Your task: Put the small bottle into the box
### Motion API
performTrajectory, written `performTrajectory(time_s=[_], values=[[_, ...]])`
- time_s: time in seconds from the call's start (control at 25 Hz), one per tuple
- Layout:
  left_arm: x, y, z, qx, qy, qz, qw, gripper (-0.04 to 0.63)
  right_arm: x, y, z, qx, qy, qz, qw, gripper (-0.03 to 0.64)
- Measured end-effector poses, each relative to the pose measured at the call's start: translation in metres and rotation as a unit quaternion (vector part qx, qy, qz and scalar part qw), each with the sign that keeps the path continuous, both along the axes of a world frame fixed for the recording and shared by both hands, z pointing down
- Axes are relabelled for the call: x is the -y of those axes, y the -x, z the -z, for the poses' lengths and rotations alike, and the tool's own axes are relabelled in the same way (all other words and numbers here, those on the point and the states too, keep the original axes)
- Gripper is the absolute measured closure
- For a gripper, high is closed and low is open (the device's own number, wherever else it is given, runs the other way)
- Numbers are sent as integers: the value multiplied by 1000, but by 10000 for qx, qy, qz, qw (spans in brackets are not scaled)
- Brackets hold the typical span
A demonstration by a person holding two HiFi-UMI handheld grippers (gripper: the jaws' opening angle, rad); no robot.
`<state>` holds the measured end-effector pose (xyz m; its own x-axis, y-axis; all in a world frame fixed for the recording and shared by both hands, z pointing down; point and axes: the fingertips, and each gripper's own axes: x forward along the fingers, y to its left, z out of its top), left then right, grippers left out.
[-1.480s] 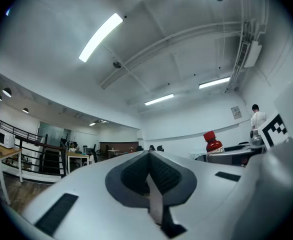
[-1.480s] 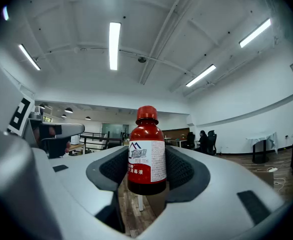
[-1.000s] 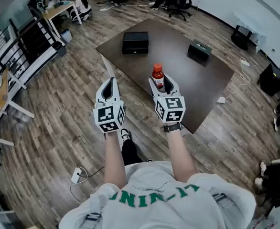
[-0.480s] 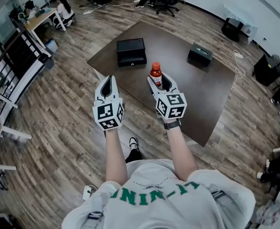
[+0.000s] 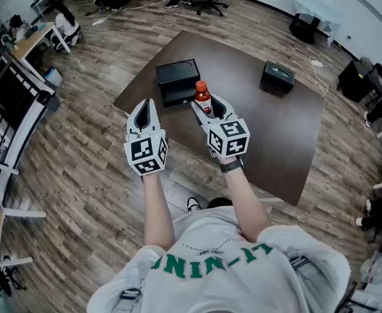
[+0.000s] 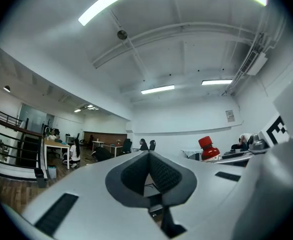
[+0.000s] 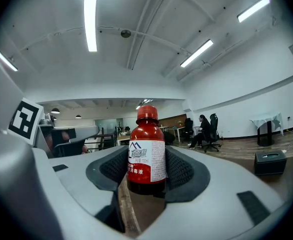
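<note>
Table [image 5: 263,122]: dark brown, plain. On its far-left part, box [image 5: 178,81]: black. On its far-right part, smaller case [image 5: 278,75]: black w/ greenish top. Over its near-left edge, small bottle [image 5: 203,98]: dark red, red cap, label white over red. Left gripper [image 5: 146,103] & right gripper [image 5: 208,107]: white-grey shells, dark grey dimpled pads, blk/wht square markers. Floor [image 5: 80,168] round the table: grey-brown wood planks. Shirt [image 5: 223,266]: white, green lettering.

Light: bright, even; ceiling tubes [image 7: 90,21] overhead w/ slight glare.
Shadows: soft, weak.
Edges: strong fisheye bend, dark corners (both gripper views).
Focus: head view sharp; nearest foreground slightly soft.
</note>
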<state>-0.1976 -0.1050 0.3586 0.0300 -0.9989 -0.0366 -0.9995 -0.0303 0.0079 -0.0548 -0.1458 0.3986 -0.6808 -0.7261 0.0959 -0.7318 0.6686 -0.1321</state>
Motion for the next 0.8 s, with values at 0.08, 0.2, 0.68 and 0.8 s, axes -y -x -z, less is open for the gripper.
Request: performTrajectory(time_s=[0.08, 0.2, 0.68, 0.8], values=[[22, 14, -5, -74, 18, -40, 10000, 591, 17, 15, -6, -57, 55, 25, 10000, 387], [53, 25, -16, -125, 101, -138, 9998, 591, 42, 29, -17, -150, 208, 32, 9997, 387], [190, 50, -61, 31, 513, -429, 9978, 591, 183, 62, -69, -272, 555, 82, 9981, 387], [224, 58, -68, 64, 605, -438, 9972, 591, 220, 67, -83, -434, 650, 87, 9969, 387]])
